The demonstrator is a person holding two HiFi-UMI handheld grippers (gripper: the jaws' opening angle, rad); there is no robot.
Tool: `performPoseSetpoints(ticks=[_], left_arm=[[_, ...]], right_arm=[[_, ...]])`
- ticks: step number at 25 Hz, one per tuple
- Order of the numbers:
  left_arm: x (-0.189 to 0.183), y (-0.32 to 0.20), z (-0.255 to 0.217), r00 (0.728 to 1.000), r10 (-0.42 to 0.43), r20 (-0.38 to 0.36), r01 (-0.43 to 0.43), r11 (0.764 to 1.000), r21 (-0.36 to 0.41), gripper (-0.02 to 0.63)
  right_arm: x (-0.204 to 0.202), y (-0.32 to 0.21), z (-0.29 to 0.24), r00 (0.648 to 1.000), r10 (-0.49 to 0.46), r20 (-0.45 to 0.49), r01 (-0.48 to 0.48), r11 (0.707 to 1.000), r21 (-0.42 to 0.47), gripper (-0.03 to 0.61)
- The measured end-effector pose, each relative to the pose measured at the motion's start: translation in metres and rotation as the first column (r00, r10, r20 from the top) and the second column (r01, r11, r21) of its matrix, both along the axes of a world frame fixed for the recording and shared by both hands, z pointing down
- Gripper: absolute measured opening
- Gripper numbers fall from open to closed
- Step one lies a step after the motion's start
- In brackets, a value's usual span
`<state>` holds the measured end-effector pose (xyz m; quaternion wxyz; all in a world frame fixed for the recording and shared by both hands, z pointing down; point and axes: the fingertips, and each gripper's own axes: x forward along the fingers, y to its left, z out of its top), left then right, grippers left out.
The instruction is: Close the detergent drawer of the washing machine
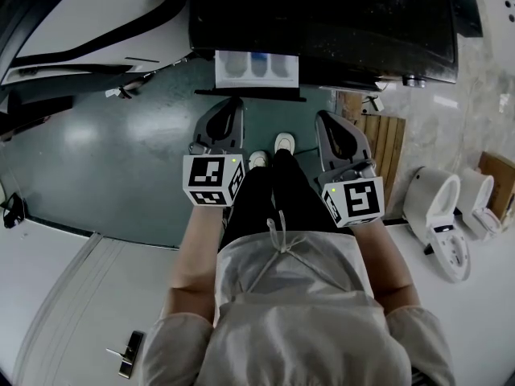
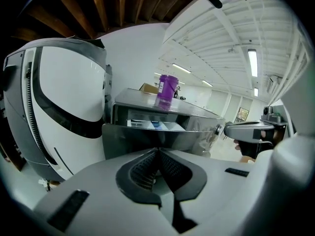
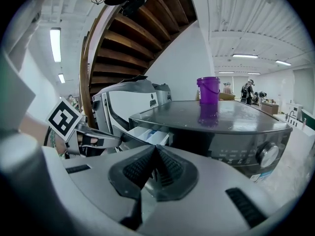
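The dark washing machine [image 1: 338, 22] stands ahead of me, its white detergent drawer [image 1: 256, 67] pulled out, with compartments showing. The drawer [image 2: 150, 125] lies just beyond my left gripper [image 2: 157, 151], whose jaws meet at the tips with nothing between them. In the head view the left gripper [image 1: 232, 107] hangs just below the drawer front without touching it. My right gripper [image 1: 327, 121] sits lower right of the drawer, also shut and empty. In the right gripper view the right gripper [image 3: 156, 147] has the drawer [image 3: 145, 134] to its left.
A purple bucket [image 3: 208, 89] stands on the machine's top; a round dial [image 3: 268, 155] is on its front. A large white appliance [image 1: 80, 14] is at the left. A wooden pallet [image 1: 382, 147] and white toilets [image 1: 438, 211] lie to the right.
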<state>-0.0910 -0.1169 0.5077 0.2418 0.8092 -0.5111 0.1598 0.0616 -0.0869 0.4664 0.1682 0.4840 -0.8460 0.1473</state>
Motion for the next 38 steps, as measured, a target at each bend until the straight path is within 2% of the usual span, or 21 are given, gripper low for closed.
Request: performPoseSetpoints(ticks=[5,19,34,38], left_arm=[[0.000,-0.016,0.000,1.000,-0.011,-0.016,0.011,1.000,0.007,0.018],[0.001,-0.060,0.001,1.000,-0.028,-0.011,0.028,0.999,0.019,0.018],[0.001,-0.075,0.001,0.998,-0.066,-0.023,0.066,0.998,-0.016,0.019],[0.001,-0.077,0.001,0.993,-0.105,-0.052,0.103,0.994,-0.028,0.018]], right_arm=[[-0.003,-0.014,0.000,0.999,-0.043,-0.011,0.043,0.999,0.011,0.005],[-0.002,-0.051,0.003,0.999,-0.039,-0.006,0.039,0.999,0.016,0.006],[-0.003,-0.065,0.000,0.999,-0.036,0.013,0.036,0.999,0.011,0.005],[-0.001,-0.065,0.000,0.999,-0.037,0.009,0.037,0.999,0.009,0.005]])
